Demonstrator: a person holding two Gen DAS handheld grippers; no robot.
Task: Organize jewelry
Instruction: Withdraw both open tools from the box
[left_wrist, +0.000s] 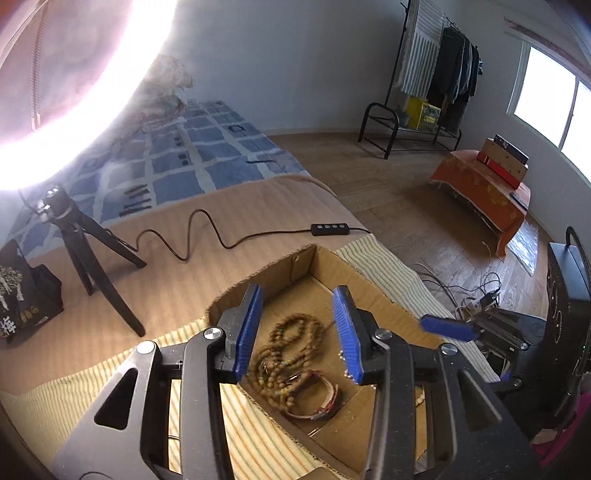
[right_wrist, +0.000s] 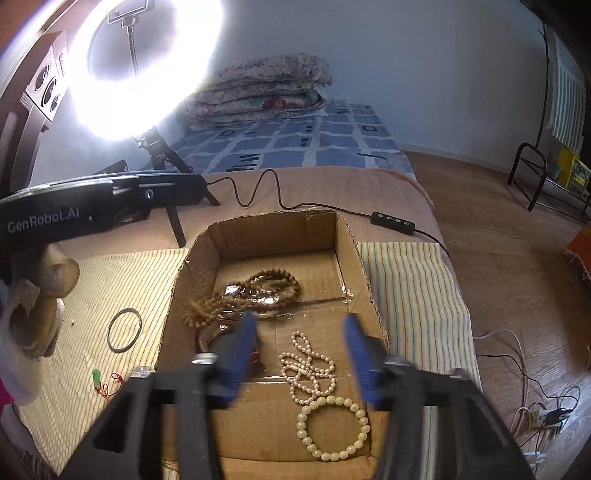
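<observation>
Your left gripper (left_wrist: 297, 328) hangs over the cardboard box (left_wrist: 364, 284) in the lower middle of the left wrist view, its blue pads spread apart and pressing on nothing; the brown wooden bead strand (left_wrist: 295, 332) lies coiled on the box floor below the gap, with a red-trimmed bangle (left_wrist: 325, 402) just beneath it toward the bottom of the frame. Your right gripper (right_wrist: 301, 354) sits low in the centre of the right wrist view, also released, its blurred blue pads standing wide to either side of the pearl necklace (right_wrist: 308, 365), which rests bunched on the cardboard and is not touched by either pad. Just below the pearls, touching them at the top, lies a ring of pale green beads (right_wrist: 332, 428), flat on the box floor near the lower edge. Further up in that view the wooden beads (right_wrist: 258, 288) lie in a heap with something shiny among them, too blurred to name. The box stands on a striped cloth (right_wrist: 406, 295). To its left on the cloth, at the middle left of the frame, lies a thin dark ring (right_wrist: 125, 328), and below that a small green pendant on red cord (right_wrist: 98, 378). A lit ring light (right_wrist: 147, 66) glares in the upper left on its tripod, and its black cable (right_wrist: 258, 192) snakes across the bed behind the box.
</observation>
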